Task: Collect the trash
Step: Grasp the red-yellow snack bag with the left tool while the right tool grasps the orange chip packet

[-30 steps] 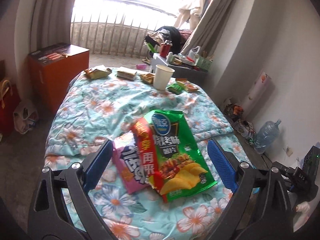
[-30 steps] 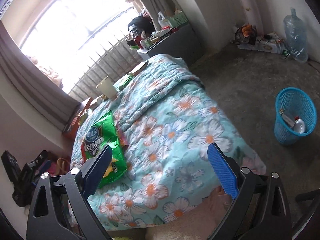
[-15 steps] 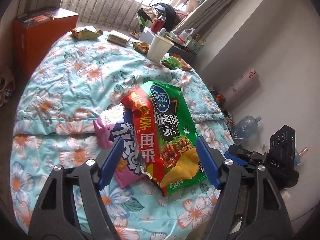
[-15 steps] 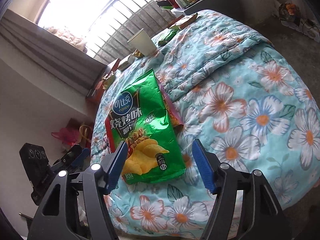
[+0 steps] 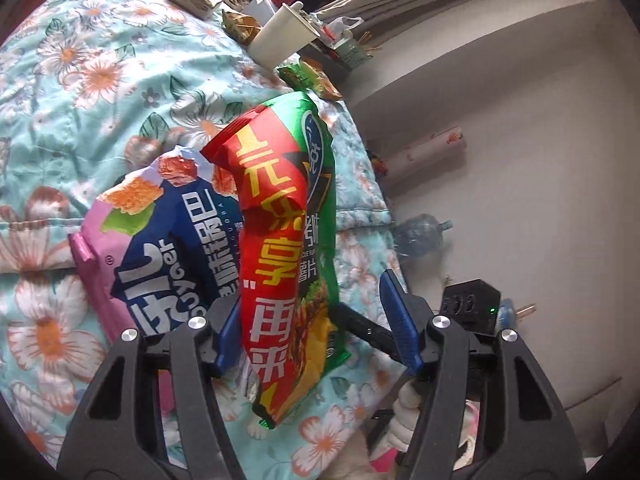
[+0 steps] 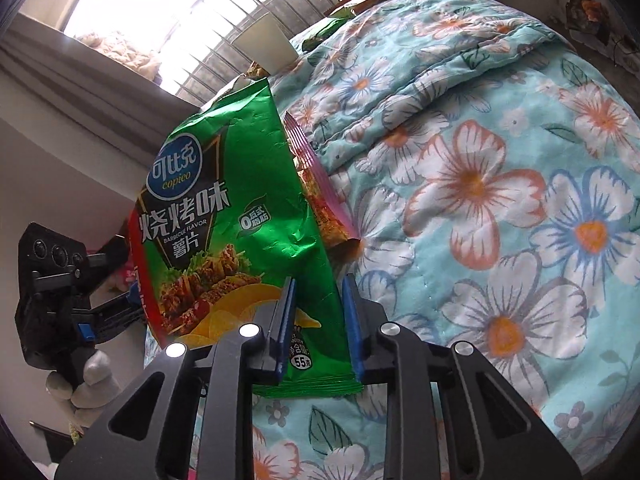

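1. I am watching the green Copico chip bag standing up off the bed, its lower end sitting between the jaws of my right gripper.
2. Those jaws have just been closing and are now standing narrow, both blue pads lying against the bag's bottom corner, so I am reading this as a clench on the bag.
3. In the left wrist view, the same bag is showing its red-and-green side and running between the jaws of my left gripper.
4. The left jaws have also just been closing but are standing about half open; the left pad is sitting just beside the bag's red edge, while the right pad is staying clear of it, so nothing is being gripped there.
5. A pink-and-blue snack bag is lying on the floral quilt, partly under the green one, outside the left jaws.
6. I am reading "copico", "BARBECUE FLAVOR" and "55" on the green bag.
7. A paper cup is standing farther up the bed.
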Tool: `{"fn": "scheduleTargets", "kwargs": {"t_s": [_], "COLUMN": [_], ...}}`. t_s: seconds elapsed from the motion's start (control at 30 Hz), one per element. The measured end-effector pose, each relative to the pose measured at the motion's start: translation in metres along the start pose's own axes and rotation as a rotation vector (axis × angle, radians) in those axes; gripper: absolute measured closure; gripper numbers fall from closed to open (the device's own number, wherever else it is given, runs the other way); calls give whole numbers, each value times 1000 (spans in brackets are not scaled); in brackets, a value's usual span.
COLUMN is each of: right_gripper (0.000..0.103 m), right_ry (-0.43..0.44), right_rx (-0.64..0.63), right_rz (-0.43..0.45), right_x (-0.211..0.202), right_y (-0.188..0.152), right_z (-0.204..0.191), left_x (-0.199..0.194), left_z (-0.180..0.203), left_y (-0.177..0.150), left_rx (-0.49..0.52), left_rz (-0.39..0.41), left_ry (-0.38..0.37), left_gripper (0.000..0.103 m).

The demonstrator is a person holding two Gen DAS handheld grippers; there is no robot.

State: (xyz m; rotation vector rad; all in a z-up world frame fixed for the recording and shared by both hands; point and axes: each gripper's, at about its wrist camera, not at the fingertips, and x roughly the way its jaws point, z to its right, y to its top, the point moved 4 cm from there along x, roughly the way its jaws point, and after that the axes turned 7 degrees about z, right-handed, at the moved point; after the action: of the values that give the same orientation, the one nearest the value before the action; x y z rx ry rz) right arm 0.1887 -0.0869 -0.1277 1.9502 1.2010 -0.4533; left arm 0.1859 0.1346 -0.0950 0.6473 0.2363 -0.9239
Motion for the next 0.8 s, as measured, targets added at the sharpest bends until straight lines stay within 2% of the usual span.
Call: {"fn": "scheduleTargets", "kwargs": {"t_s": [0.07,0.17,0.3,0.37,0.43,0.6,0.7,0.8], "right_gripper": [84,87,89,89,89,89,89,88], "right_ry": [28,71,101,99,98,137,155,155], "right_rx": [26,80,116,110,103,80,77,119], "right_rz": [-1,2,11,14,28,65,76,85], "right_x": [-1,-1,-1,-5,-15,-43,-54,-61], "right_y": [2,3,3,3,3,4,5,8], "right_z": [6,15,20,19,17,8,4,5], "left_x": [6,20,31,33,32,18,-8,-46], "left_z": [-5,-15,-12,-5,3,11,18,17], "left_y": [2,3,0,-1,-2,-2,2,14], "left_rx": [-30,-53,-10,22,64,105,132,129], "left_rz": [-4,-16,-30,-27,-19,-29,31,131], "left_ry": [-1,52,164,205,208,178,159,145], "left_gripper": [45,45,53,61,74,95,98,99]}}
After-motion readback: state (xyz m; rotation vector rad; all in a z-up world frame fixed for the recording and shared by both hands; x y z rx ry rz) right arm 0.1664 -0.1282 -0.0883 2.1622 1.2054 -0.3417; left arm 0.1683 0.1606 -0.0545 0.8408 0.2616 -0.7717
